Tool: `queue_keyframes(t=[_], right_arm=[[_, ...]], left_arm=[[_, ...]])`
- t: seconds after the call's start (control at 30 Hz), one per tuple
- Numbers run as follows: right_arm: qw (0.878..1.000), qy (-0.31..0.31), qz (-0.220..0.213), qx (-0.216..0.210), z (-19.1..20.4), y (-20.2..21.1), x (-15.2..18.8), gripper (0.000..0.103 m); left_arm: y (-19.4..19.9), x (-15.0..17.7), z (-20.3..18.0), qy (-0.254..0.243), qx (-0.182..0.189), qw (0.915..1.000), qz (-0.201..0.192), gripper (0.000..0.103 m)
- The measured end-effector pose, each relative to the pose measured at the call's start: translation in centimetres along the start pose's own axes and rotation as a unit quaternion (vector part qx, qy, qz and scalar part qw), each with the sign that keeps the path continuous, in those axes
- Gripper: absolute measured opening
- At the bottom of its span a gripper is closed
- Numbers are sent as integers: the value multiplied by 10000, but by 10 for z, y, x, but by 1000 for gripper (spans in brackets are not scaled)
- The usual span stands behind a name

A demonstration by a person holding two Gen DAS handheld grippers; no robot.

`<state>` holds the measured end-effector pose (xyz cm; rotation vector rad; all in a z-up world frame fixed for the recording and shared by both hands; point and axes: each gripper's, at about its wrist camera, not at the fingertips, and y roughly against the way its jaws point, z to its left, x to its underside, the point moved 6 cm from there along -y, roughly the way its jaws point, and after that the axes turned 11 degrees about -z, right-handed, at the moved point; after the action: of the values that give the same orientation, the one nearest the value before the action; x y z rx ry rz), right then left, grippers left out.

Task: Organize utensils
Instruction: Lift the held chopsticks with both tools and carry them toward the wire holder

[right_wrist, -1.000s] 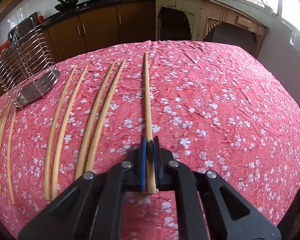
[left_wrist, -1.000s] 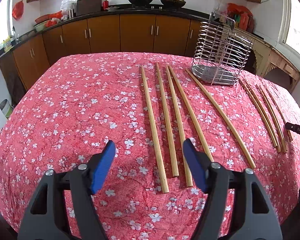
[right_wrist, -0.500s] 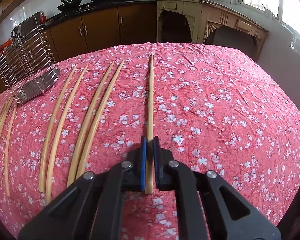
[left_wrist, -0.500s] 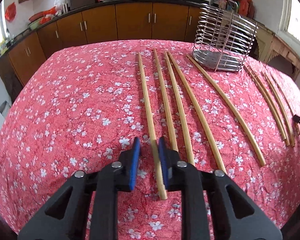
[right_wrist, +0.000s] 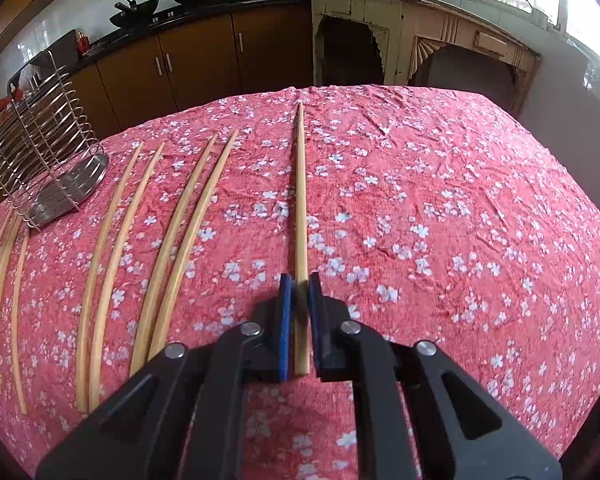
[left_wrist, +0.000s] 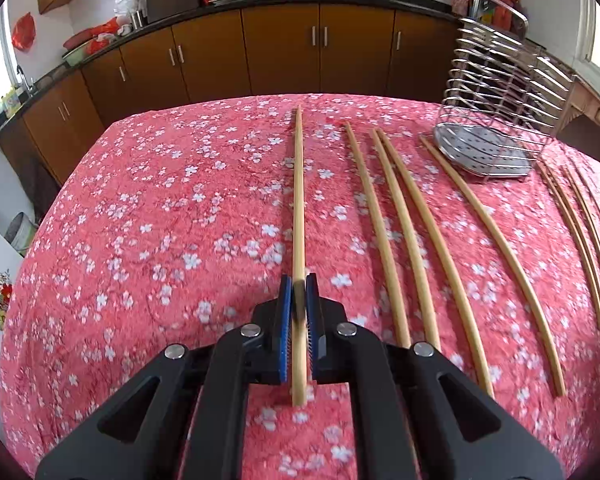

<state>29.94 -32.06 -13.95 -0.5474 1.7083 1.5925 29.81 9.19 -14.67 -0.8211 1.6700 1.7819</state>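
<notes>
Left gripper (left_wrist: 299, 280) clamped on one chopstick (left_wrist: 298, 208) over the floral tablecloth (left_wrist: 148, 240). Right gripper (right_wrist: 299, 286): jaws just opening, its chopstick (right_wrist: 301, 208) lying loose between them. Only the left view shows the rack's (left_wrist: 496, 120) full perforated base.

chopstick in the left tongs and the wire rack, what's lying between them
In the left wrist view, four loose chopsticks lie on the tablecloth between the held chopstick and the wire rack.

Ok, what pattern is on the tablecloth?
Red tablecloth with small white blossoms, clearest in the right wrist view.
</notes>
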Motion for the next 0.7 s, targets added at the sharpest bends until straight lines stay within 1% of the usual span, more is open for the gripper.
queue_keyframes(t=[0.1, 0.23, 0.33, 0.4, 0.47, 0.67, 0.7], right_arm=[[10000, 82, -31, -37, 3, 7, 7, 19], [9999, 116, -61, -32, 3, 14, 14, 19], [9999, 100, -92, -31, 2, 16, 17, 18], [9999, 88, -111, -18, 2, 18, 19, 14], [9999, 39, -105, -29, 1, 19, 19, 12], [9999, 27, -100, -41, 0, 21, 20, 12], [9999, 60, -100, -44, 1, 21, 20, 10]], left_arm=[[10, 12, -3, -73, 125, 9999, 7, 8], [20, 24, -8, -117, 144, 9998, -44, 8], [24, 28, -10, -102, 128, 9998, -68, 8], [25, 29, -11, -90, 130, 9999, -66, 8], [28, 31, -14, -89, 116, 9999, -64, 8], [29, 32, -18, -167, 50, 9998, -64, 8], [29, 32, -19, -173, 43, 9998, -64, 8]])
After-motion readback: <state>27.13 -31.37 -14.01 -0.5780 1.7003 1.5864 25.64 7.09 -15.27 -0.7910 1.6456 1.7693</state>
